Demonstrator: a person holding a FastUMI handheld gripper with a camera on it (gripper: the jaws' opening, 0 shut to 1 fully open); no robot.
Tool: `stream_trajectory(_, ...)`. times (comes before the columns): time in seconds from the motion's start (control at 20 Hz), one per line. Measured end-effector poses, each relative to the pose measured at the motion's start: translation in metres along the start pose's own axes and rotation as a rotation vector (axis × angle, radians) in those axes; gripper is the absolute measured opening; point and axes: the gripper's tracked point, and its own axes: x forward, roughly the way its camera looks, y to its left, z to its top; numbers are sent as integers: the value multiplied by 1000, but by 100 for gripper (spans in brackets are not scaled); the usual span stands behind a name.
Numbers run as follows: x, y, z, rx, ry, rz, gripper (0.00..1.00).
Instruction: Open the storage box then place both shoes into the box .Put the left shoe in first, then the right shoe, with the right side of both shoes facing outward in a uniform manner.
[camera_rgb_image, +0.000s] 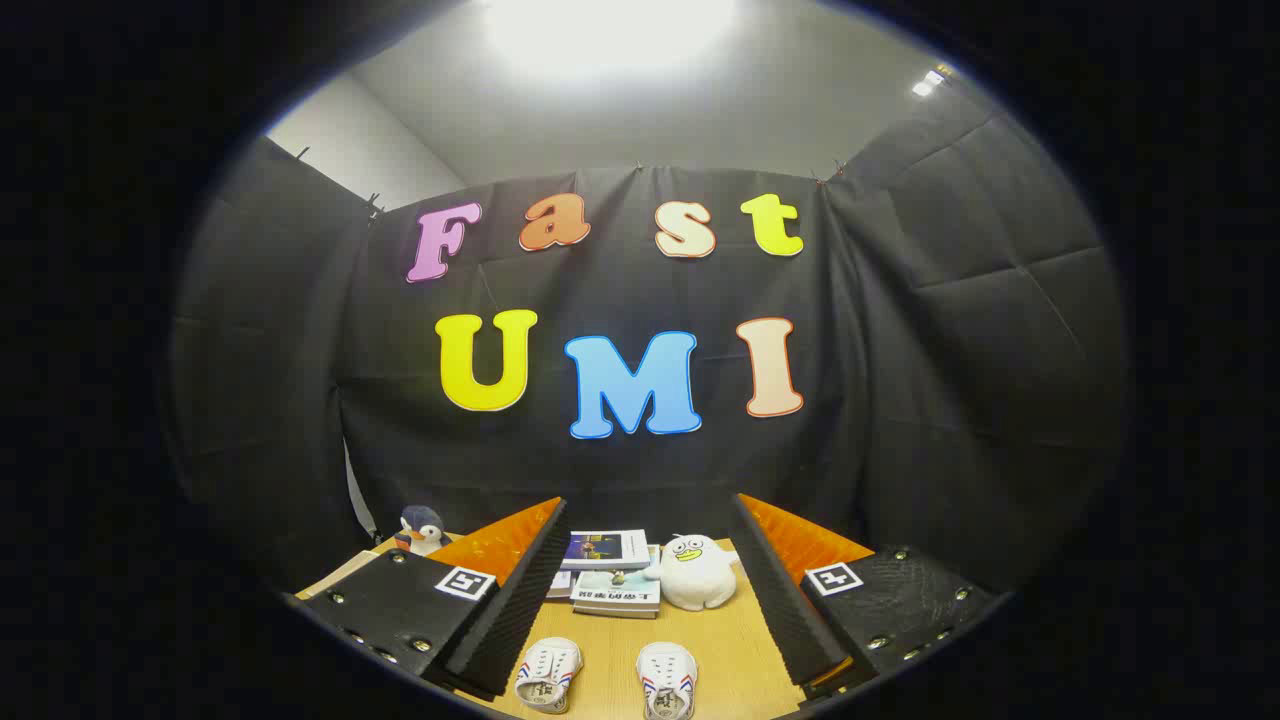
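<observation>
I have the gripper (650, 600) held above the desk (735, 650), its fingers (520, 590) spread wide apart and gripping nothing. Each finger carries a small square black-and-white marker tag on top.

Between the fingers, close in, I see two white shoes standing side by side on the wood, toes pointing toward me. The left shoe (548, 675) sits just beside the left finger; the right shoe (667, 680) is a short gap away from it, nearer the middle. Both have white laces and red and blue stripes on their sides. They do not touch each other or the fingers.

Beyond the shoes, further along the desk, I make out a small stack of books (615, 578). The top one has a dark cover picture and a white band; the one under it shows a line of printed characters on its cover, too small and blurred for me to read. Touching the books on their right is a round white plush (697, 572) with a yellow beak and big eyes. Off beyond the left finger, at the far corner of the desk, stands a dark blue penguin toy (421, 530) with a white front.
</observation>
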Motion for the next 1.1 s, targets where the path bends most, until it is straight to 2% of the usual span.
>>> stream_trajectory(0.55,-12,34,4,-21,-28,9,97)
stream_trajectory(1.1,9,42,-8,2,4,47,97)
